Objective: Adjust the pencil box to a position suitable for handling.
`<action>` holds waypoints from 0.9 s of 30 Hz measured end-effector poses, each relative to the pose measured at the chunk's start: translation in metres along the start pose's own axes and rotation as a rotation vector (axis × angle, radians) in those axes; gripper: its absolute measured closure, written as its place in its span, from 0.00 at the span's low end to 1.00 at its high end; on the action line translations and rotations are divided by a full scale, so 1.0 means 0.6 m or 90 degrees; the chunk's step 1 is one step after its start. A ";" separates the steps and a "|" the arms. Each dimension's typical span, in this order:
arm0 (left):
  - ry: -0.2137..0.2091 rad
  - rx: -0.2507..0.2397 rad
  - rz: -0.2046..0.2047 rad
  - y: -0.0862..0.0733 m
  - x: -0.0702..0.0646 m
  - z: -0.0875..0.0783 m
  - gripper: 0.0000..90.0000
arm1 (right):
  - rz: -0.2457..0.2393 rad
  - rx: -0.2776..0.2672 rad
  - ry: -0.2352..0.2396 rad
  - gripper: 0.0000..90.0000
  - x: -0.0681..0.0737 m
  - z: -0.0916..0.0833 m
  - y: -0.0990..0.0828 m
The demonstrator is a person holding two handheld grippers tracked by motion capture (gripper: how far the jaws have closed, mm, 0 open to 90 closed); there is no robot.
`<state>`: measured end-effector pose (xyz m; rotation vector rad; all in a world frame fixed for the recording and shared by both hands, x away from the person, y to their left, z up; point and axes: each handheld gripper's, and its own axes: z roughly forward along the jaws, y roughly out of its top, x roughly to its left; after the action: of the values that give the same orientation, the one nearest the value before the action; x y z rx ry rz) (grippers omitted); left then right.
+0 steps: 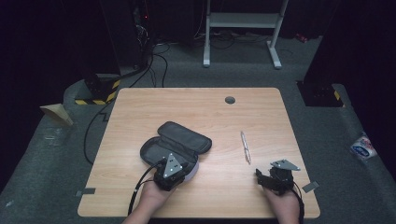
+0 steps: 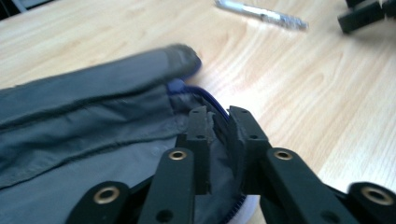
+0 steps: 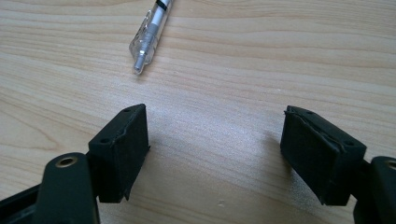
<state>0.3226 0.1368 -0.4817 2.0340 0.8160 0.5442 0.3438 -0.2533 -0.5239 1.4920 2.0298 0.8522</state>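
A dark grey pencil case [image 1: 180, 140] lies unzipped left of the table's middle; its blue-zipped edge [image 2: 187, 88] reaches toward me. My left gripper [image 1: 186, 164] is at the case's near edge. In the left gripper view its jaws [image 2: 218, 114] stand a narrow gap apart, with the case's lining and zip edge between them and the pads not pressing. A clear pen [image 1: 245, 147] lies on the wood to the right, also seen as the pen [image 3: 152, 35] ahead of my right gripper [image 3: 215, 135]. That gripper [image 1: 267, 173] rests open near the front right edge, with bare wood between its pads.
The wooden table [image 1: 210, 107] has a round cable hole [image 1: 229, 100] at the back. The right gripper's jaw [image 2: 364, 14] appears far off beyond the pen [image 2: 261, 14]. Around the table are grey carpet, cables and a white frame [image 1: 243, 28].
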 end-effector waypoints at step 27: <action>0.126 -0.001 -0.212 -0.090 0.180 -0.072 0.84 | -0.003 -0.005 0.014 0.33 -0.001 -0.004 -0.001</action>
<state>0.3514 0.2610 -0.4953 1.8093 1.2443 0.5585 0.3420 -0.2545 -0.5230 1.4789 2.0429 0.8766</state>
